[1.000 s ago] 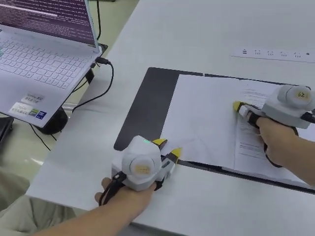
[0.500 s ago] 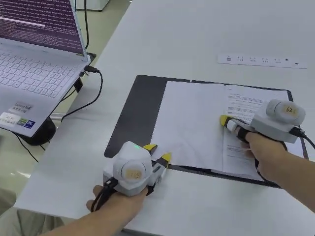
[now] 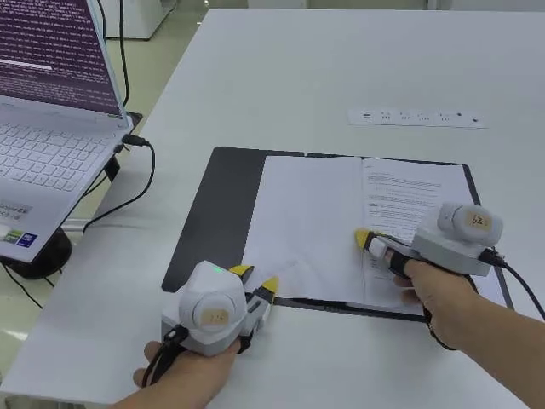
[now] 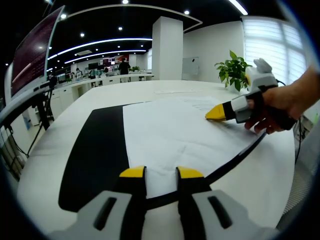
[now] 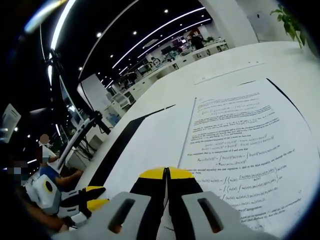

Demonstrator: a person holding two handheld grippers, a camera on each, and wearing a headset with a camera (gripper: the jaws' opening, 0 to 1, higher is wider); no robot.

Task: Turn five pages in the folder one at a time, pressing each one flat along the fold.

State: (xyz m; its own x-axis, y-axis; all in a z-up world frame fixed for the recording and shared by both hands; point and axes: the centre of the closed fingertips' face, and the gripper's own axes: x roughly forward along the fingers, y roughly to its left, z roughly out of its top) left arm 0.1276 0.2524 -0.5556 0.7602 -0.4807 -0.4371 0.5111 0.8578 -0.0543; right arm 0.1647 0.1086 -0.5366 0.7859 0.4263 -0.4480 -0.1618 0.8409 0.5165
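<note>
My right hand-held gripper (image 3: 363,238), jaws pressed together, has slid nearer along the fold (image 3: 361,192) of the folder (image 3: 209,213) lying open on the surface (image 3: 298,77), so this page (image 3: 298,221) looks nearly flattened. My left hand-held gripper (image 3: 255,278), jaws slightly spread, sits at the page's near edge, perhaps touching it.

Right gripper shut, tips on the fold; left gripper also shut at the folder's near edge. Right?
Not quite: the left gripper is open, jaws apart, in the left gripper view. The right gripper is shut at the fold of the folder.
</note>
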